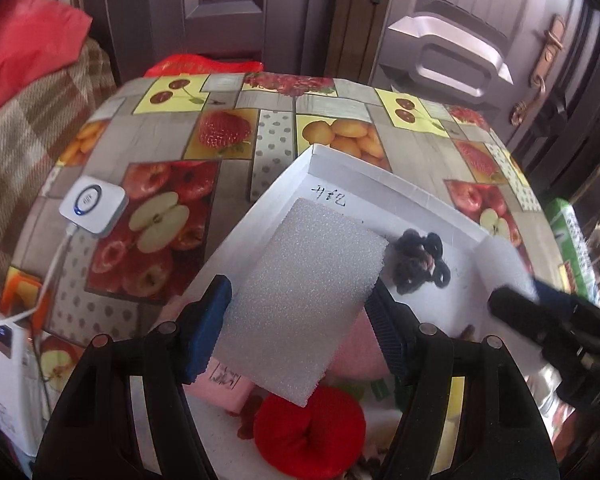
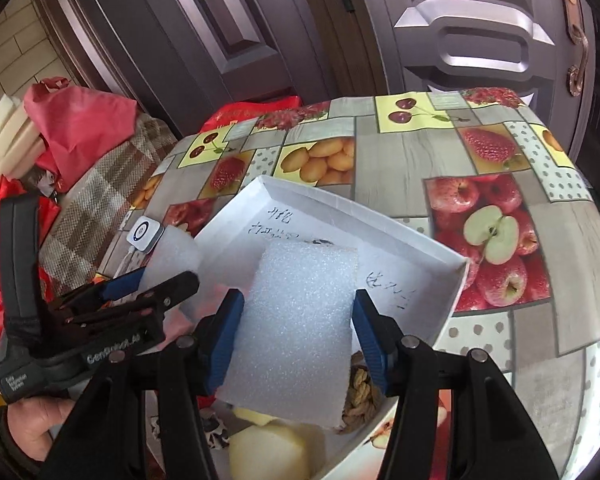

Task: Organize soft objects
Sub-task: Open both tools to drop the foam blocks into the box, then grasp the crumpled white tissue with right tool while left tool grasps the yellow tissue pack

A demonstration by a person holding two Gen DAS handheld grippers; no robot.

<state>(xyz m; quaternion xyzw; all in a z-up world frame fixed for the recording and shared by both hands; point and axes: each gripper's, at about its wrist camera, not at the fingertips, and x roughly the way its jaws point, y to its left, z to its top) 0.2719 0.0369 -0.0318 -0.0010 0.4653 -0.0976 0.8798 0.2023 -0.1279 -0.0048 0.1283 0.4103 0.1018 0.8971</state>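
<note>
Each pair of tongs pinches its own white foam slab across the short width: the left tongs [image 1: 300,312] hold the left foam slab [image 1: 300,300], the right tongs [image 2: 296,336] the right foam slab [image 2: 300,332]. Both slabs run lengthwise straight ahead, out past the fingertips, tilting down. The white box [image 1: 340,164] on the fruit-print tabletop [image 1: 172,136] lies directly below and ahead of both, so neither is clearly nearer.

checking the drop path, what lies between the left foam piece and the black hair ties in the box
Nothing: bare white box floor separates the foam from the hair ties, seen in the left wrist view.
</note>
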